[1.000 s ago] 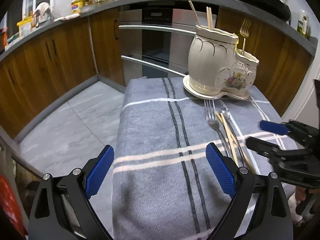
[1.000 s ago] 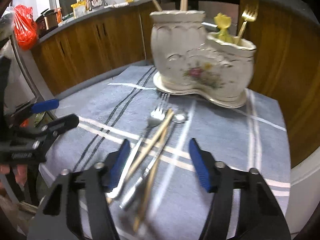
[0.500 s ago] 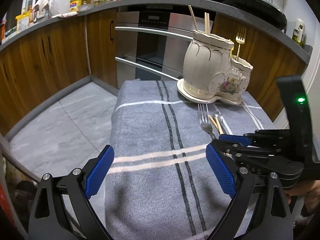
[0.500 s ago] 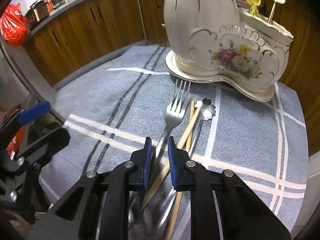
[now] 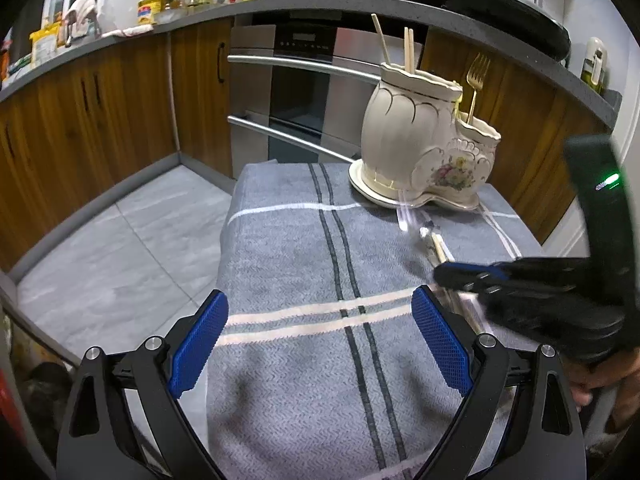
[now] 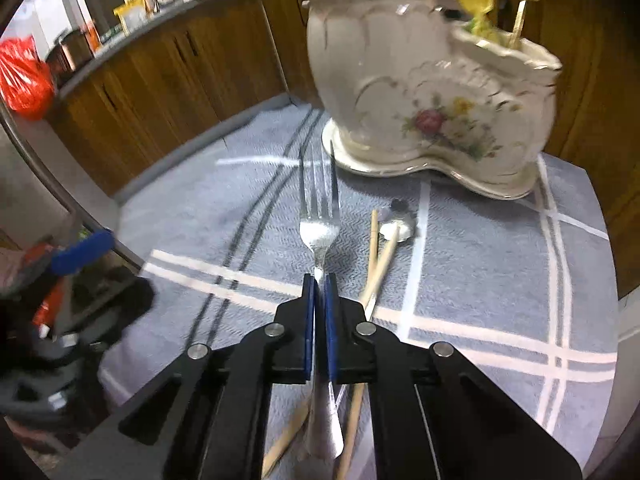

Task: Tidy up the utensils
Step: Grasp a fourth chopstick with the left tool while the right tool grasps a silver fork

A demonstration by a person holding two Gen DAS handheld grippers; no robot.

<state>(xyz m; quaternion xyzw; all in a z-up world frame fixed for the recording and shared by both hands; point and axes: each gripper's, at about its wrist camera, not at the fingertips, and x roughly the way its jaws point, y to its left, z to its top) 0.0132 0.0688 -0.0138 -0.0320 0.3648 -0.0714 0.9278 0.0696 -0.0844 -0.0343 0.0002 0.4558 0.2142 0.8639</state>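
Utensil holder (image 6: pixel 432 92), ceramic and 2-chambered, stood straight ahead of the right gripper (image 6: pixel 319 308), which was clamped on a silver fork (image 6: pixel 319 224), tines pointing at it, seemingly lifted off the cloth. The left gripper (image 5: pixel 320 344) stood wide and empty. 2 chopsticks (image 6: pixel 380 256) and a spoon (image 6: pixel 398 226) lay alongside; motion blur hid the fork's height.

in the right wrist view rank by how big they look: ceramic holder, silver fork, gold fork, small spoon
1. ceramic holder
2. silver fork, inflated by nearness, clamped in the right gripper
3-4. gold fork and small spoon: too alike, both partly hidden.
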